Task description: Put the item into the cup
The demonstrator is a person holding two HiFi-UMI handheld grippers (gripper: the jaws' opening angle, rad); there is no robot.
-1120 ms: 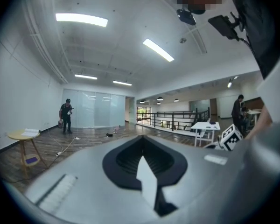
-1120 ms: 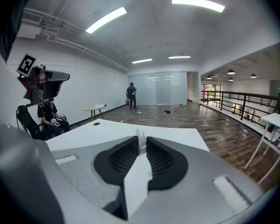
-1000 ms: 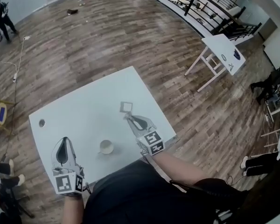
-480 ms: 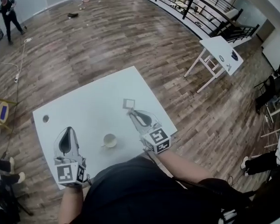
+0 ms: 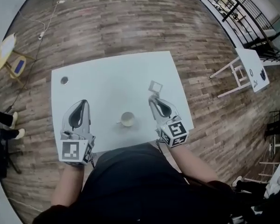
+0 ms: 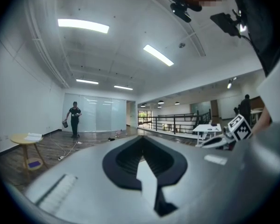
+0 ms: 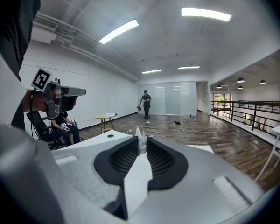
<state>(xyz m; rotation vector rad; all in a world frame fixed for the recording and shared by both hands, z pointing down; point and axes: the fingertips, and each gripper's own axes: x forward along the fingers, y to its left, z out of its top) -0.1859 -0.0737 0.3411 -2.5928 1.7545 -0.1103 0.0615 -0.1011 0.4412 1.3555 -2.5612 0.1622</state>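
Two grippers hang over the white surface (image 5: 107, 73). At the left, the left gripper (image 5: 84, 104) has its jaws pressed together with nothing between them. The cup (image 5: 127, 119) stands upright on the surface between the two. At the right, the right gripper (image 5: 152, 97) has its jaws nearly closed, clamped on the item (image 5: 154, 86), a small pale square piece that sticks out past the tips, above the surface, beyond and right of the cup, apart from it.
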